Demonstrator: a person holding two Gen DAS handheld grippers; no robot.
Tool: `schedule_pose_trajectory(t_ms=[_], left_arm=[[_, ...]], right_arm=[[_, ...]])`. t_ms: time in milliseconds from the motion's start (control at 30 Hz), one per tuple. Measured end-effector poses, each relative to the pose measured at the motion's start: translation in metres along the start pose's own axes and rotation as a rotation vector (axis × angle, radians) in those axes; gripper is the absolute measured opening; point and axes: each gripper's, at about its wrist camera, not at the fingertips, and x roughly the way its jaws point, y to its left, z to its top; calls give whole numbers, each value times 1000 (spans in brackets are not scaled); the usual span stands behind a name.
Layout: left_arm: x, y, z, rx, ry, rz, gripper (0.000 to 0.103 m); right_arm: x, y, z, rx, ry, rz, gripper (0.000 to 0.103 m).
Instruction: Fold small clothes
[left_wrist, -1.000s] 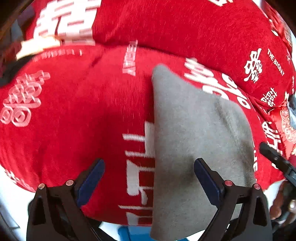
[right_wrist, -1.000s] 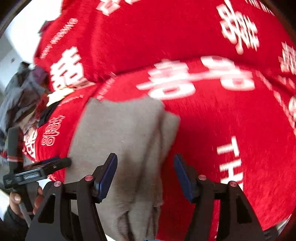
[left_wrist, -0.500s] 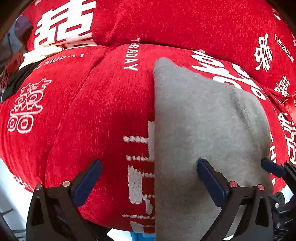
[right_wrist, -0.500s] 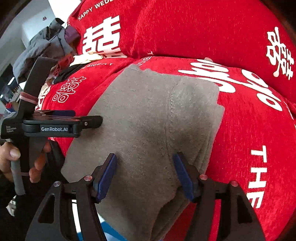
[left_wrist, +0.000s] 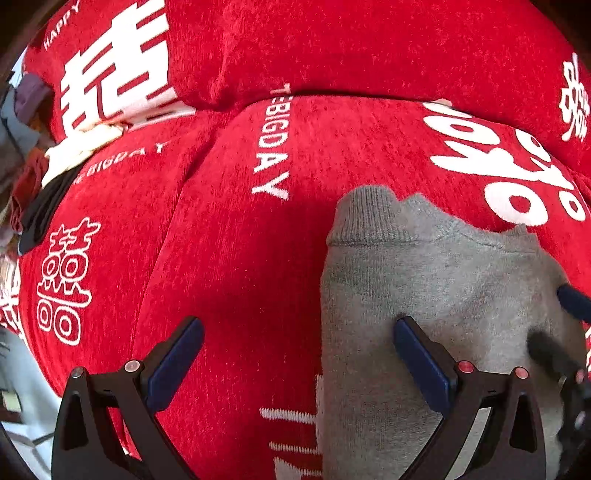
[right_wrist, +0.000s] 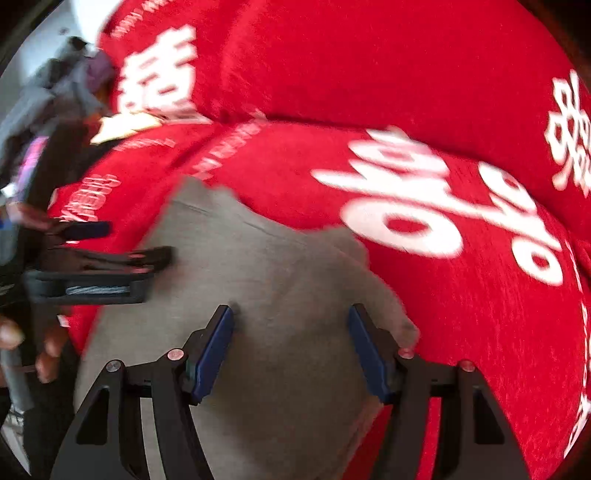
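Note:
A small grey knitted garment (left_wrist: 436, 295) lies folded on a red cushion (left_wrist: 240, 240), its ribbed hem at the far end. It also shows in the right wrist view (right_wrist: 280, 295). My left gripper (left_wrist: 295, 358) is open, its right finger over the garment's left part and its left finger over bare red fabric. My right gripper (right_wrist: 291, 350) is open, both fingers over the garment. The left gripper (right_wrist: 118, 251) shows side-on at the garment's left edge in the right wrist view. The right gripper's fingertips (left_wrist: 572, 302) show at the garment's right edge in the left wrist view.
The red cover with white lettering spans the seat and the back cushion (left_wrist: 369, 48). A pile of mixed clothes (right_wrist: 66, 85) lies at the far left, with a white and black piece (left_wrist: 66, 162) beside the cushions. A hand (right_wrist: 22, 347) grips the left tool.
The garment's far end has come towards me, so it looks shorter with the ribbed hem now on top. Both grippers stay open over it. The right wrist view is blurred by motion.

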Motion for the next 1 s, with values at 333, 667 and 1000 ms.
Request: schedule_pose_trajectory(t_ms=[333, 667, 1000], left_arm=[[-37, -1, -14, 24, -42, -9, 103], [-50, 2, -61, 56, -44, -52, 103], [-81, 2, -96, 88, -41, -131, 103]], right_arm=[[-58, 15, -15, -43, -118, 30, 68], [-39, 52, -71, -284, -19, 36, 68], [-98, 52, -108, -248, -98, 36, 68]])
